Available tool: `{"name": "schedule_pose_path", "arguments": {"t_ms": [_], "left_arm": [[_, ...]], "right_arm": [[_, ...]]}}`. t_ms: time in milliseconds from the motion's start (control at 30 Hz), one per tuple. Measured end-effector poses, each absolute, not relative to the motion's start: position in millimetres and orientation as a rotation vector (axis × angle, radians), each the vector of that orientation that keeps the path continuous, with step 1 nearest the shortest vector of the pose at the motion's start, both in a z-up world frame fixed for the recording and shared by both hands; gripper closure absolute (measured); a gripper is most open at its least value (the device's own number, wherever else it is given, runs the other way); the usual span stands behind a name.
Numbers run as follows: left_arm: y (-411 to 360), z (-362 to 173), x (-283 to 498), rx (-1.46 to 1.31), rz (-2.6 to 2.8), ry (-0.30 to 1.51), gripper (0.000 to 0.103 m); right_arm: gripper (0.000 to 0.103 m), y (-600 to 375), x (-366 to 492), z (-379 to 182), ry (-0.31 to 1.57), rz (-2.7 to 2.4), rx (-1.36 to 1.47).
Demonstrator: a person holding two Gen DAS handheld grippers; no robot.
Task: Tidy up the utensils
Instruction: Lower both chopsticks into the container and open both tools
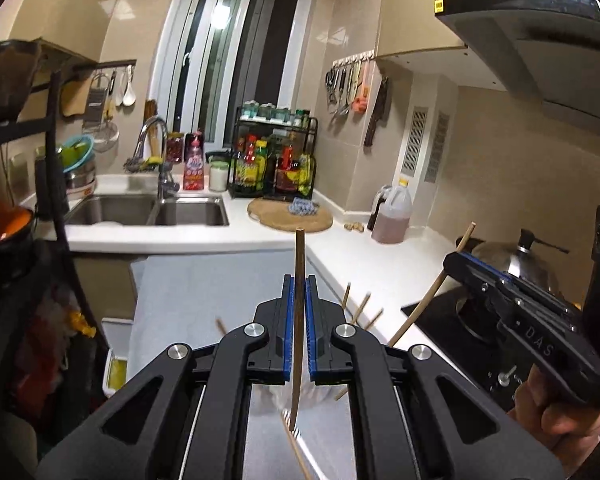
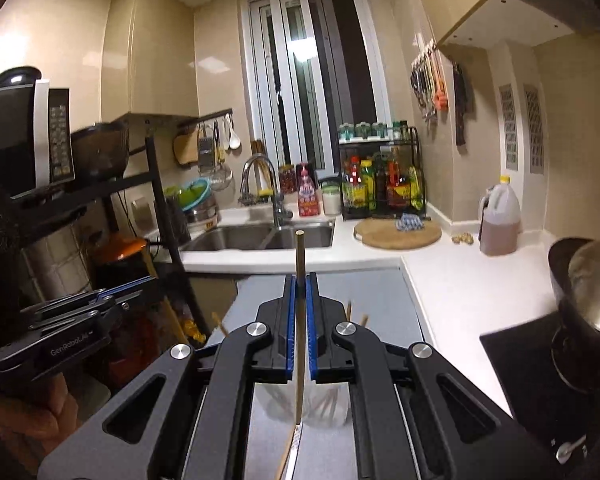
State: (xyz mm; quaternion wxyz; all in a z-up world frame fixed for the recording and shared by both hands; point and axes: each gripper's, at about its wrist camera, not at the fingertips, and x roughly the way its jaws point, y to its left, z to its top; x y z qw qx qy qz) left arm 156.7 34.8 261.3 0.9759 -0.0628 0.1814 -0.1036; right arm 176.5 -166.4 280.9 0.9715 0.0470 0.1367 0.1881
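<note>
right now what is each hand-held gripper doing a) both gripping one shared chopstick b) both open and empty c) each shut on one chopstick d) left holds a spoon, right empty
c: the left hand-held gripper is shut on its own upright chopstick, and the right hand-held gripper is shut on a separate chopstick.

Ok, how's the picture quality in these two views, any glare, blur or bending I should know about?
Left wrist view: strong fisheye bending, dark corners, glare on the window, and the loose chopsticks below the tongs are blurred. Right wrist view: same bending, glare on the window and left wall, bright sheen on the counter, and the cup under the tongs is smeared.
</note>
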Motion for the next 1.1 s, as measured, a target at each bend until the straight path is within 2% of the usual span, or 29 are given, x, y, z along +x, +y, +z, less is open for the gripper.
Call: {"name": "schedule_pose_path", "arguments": {"t_ms": [233, 500, 700, 767, 833, 867, 1100], "left_arm": [[29, 286, 200, -0.112, -0.196, 0.305, 0.098], [29, 227, 250, -0.099, -0.158, 0.407, 0.098], [18, 204, 257, -0.024, -0.15, 0.457, 0.097], [15, 200, 260, -0.018, -0.161, 0.491, 0.096], [17, 201, 259, -0.021, -0.159, 0.502, 0.083], [19, 206, 254, -0.026, -0.163, 0.484, 0.075], [32, 232, 201, -0.065, -0.172, 0.385, 0.074]], "right_arm": [[0.098, -164, 208, 297, 0.204, 0.363, 0.086], [0.098, -152, 245, 236, 0.304, 0.362, 0.084], [0.097, -138, 259, 203, 0.398, 0.374, 0.058], [0.094, -134, 261, 198, 0.427, 0.371, 0.039], [0.074, -136, 258, 198, 0.428, 0.355, 0.038], [0.073, -139, 254, 201, 0.421, 0.354, 0.046], [0.072, -161, 209, 216, 0.351, 0.348, 0.056]]}}
